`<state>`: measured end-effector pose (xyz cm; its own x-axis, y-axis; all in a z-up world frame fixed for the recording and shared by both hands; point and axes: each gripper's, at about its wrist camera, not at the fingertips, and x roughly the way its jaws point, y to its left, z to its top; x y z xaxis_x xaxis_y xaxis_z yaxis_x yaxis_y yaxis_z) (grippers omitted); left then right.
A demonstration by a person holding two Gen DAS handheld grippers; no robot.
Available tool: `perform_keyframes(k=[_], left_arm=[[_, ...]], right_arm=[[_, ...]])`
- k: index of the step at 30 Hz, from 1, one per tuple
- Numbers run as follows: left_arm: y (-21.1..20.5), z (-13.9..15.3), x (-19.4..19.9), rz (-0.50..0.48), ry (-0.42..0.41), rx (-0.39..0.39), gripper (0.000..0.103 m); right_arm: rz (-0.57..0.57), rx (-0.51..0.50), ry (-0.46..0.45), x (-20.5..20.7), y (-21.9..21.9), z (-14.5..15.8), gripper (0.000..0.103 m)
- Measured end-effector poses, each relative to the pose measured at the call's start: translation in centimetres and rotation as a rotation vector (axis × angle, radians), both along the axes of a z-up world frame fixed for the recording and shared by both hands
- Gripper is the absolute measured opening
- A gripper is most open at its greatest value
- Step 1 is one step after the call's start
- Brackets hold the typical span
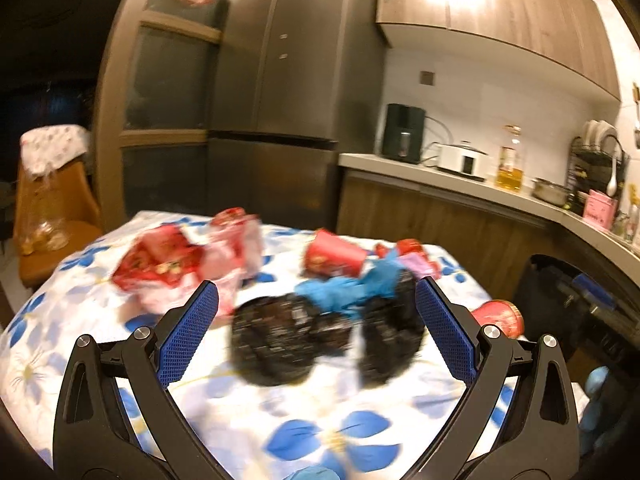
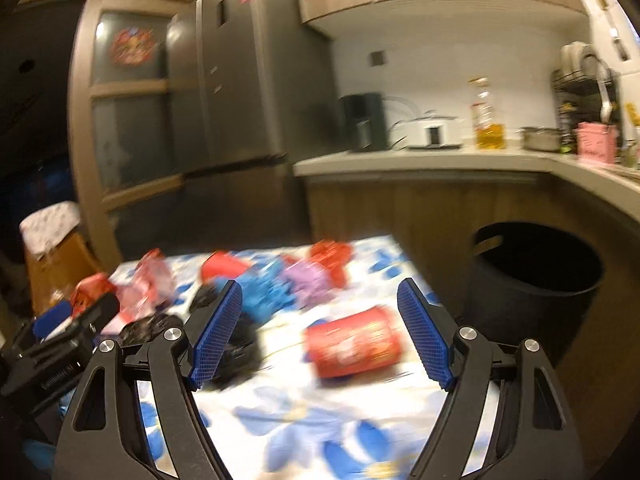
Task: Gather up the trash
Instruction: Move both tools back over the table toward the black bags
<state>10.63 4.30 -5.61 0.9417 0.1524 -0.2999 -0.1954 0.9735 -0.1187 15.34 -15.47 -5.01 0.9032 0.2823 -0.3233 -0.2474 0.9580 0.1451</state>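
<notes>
Trash lies on a table with a blue-flowered cloth (image 1: pixel 280 408). In the left wrist view my left gripper (image 1: pixel 316 300) is open above crumpled black bags (image 1: pixel 276 340); a blue glove (image 1: pixel 344 292) and red wrappers (image 1: pixel 160 264) lie beyond. In the right wrist view my right gripper (image 2: pixel 320 300) is open and empty, just above a red cup (image 2: pixel 356 342) lying on its side. The black bags (image 2: pixel 236 344), blue glove (image 2: pixel 264 296) and a purple wrapper (image 2: pixel 308 280) lie left and behind. Both views are blurred.
A black bin (image 2: pixel 532 288) stands on the floor right of the table, also showing in the left wrist view (image 1: pixel 568 304). A counter (image 2: pixel 440 160) with appliances runs behind. A fridge (image 1: pixel 288 80) and an orange chair (image 1: pixel 52 208) stand beyond the table.
</notes>
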Motion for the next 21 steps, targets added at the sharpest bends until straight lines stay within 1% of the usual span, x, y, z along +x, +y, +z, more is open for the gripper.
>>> perform_keyframes(k=[3, 7, 11, 14, 15, 16, 17, 19, 20, 21], left_arm=[[1.9, -0.4, -0.5, 0.042, 0.005, -0.016, 0.097], [3.7, -1.0, -0.7, 0.071, 0.016, -0.029, 0.097], [4.5, -1.5, -0.4, 0.08, 0.032, -0.038, 0.097], [4.7, -1.8, -0.1, 0.079, 0.04, -0.037, 0.097], [4.7, -1.9, 0.1, 0.079, 0.042, -0.036, 0.097], [4.7, -2.0, 0.2, 0.078, 0.045, -0.034, 0.097], [4.7, -2.1, 0.4, 0.077, 0.047, -0.035, 0.097], [4.7, -2.2, 0.7, 0.075, 0.054, -0.039, 0.097], [4.6, -2.3, 0.9, 0.074, 0.056, -0.04, 0.097], [4.6, -2.4, 1.0, 0.074, 0.056, -0.039, 0.097]], right_arm=[[0.044, -0.02, 0.028, 0.9, 2.4, -1.3, 0.078], [0.074, -0.016, 0.076, 2.6, 4.6, -2.6, 0.078], [0.103, -0.029, 0.093, 3.9, 6.9, -3.4, 0.078], [0.105, -0.048, 0.117, 5.1, 7.7, -4.2, 0.078], [0.106, -0.048, 0.127, 5.5, 7.7, -4.4, 0.076], [0.105, -0.05, 0.139, 6.0, 7.7, -4.7, 0.071], [0.104, -0.052, 0.149, 6.2, 7.8, -4.9, 0.068], [0.111, -0.05, 0.17, 6.6, 7.8, -5.4, 0.055], [0.114, -0.05, 0.174, 6.7, 7.8, -5.5, 0.051], [0.119, -0.049, 0.18, 6.8, 7.9, -5.7, 0.041]])
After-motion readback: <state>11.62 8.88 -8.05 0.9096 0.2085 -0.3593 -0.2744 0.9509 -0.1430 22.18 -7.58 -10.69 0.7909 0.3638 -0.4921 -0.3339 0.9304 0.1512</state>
